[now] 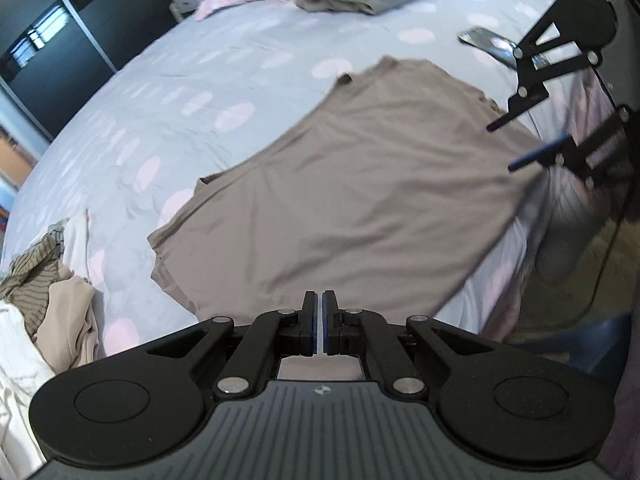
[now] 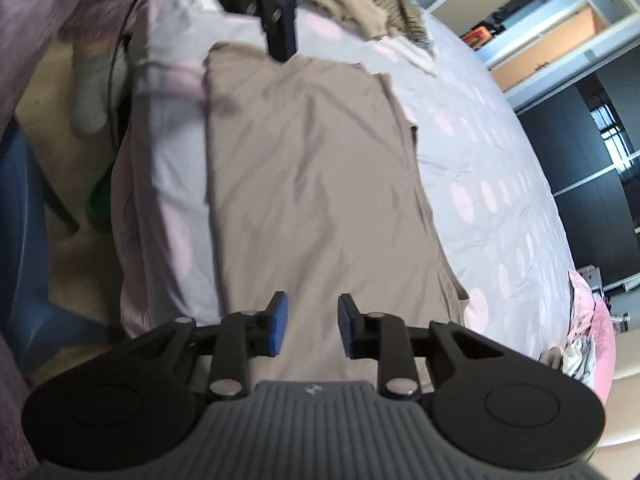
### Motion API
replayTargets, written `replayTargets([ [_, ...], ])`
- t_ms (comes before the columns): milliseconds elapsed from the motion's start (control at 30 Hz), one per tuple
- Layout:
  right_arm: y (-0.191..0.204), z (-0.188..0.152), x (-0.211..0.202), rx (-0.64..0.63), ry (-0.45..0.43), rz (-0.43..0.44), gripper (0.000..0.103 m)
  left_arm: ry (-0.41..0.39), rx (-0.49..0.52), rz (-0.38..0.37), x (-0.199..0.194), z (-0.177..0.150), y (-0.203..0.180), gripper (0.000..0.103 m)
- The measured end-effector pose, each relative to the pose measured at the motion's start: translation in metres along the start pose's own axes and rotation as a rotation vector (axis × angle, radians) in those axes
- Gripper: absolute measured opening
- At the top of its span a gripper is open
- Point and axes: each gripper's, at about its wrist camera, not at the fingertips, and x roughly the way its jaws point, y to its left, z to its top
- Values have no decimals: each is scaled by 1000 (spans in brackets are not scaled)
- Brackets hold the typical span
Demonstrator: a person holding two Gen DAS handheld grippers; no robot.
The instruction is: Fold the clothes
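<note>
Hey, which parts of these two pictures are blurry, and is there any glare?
Left wrist view: the right gripper at the far edge is motion-smeared; the taupe shirt is fairly sharp. Right wrist view: soft all over, the left gripper smeared, windows reflecting on dark wardrobe doors.

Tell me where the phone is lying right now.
In the left wrist view the phone lies on the dotted bedsheet at upper right, just beyond the taupe shirt, beside the right gripper.

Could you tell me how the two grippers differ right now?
The left gripper has its jaws closed together, nothing visibly between them; the right gripper stands open with a clear gap. Both hover over the tan shirt spread flat on the bed, and both have blue pads.
</note>
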Motion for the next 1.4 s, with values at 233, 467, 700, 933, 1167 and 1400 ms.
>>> replayTargets([
  [233,-12,2,-1,159,-4,-62,31,-36,-42,42,-11,10,-8,0],
  [467,-31,2,5,301,20,-84,31,-14,-96,50,-4,21,-1,0],
  [700,-55,2,30,449,45,-72,36,22,-257,65,7,38,22,1],
  [933,-89,-19,56,664,114,-109,37,57,-360,119,30,38,40,5],
  [1167,-135,-56,67,975,105,-126,51,78,-437,101,41,47,74,10],
  [1400,-166,-93,90,1195,133,-102,54,97,-508,79,71,42,92,11],
])
